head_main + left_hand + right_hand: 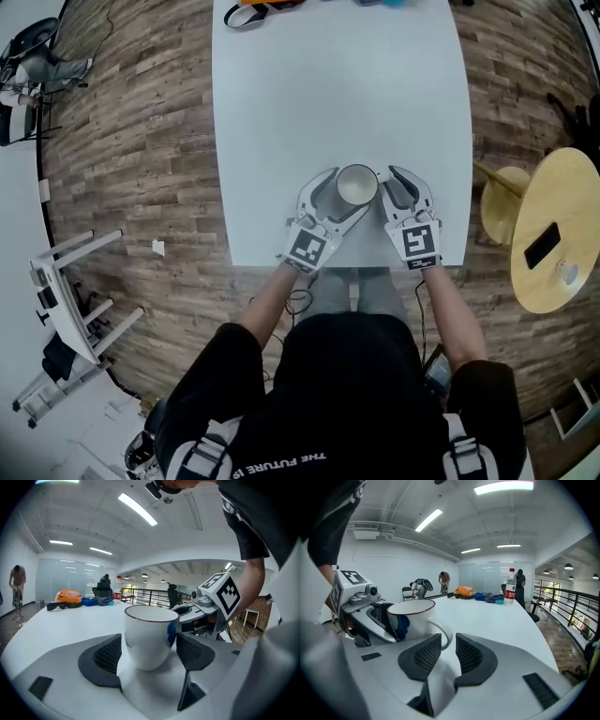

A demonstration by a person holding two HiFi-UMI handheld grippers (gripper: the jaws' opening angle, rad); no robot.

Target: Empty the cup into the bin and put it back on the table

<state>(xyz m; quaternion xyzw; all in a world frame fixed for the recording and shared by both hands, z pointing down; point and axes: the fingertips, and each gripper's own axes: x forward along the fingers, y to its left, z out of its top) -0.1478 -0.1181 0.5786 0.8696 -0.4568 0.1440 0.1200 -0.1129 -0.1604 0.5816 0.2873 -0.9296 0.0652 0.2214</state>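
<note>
Head view, right claw [395, 178] covers cup [356, 186] handle

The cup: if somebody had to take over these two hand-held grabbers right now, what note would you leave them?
Left gripper: open, pads on either side of the cup, not pressing it.
Right gripper: jaws narrowly apart at the handle, no grip visible.
Cup: upright on the white table, near the person's edge; it looks empty inside.
Bin: not in view.
Done, apparently: the cup stands on the table. Whether it was emptied into the bin isn't shown.
Left: probably just draw both grippers away without knocking it.
</note>
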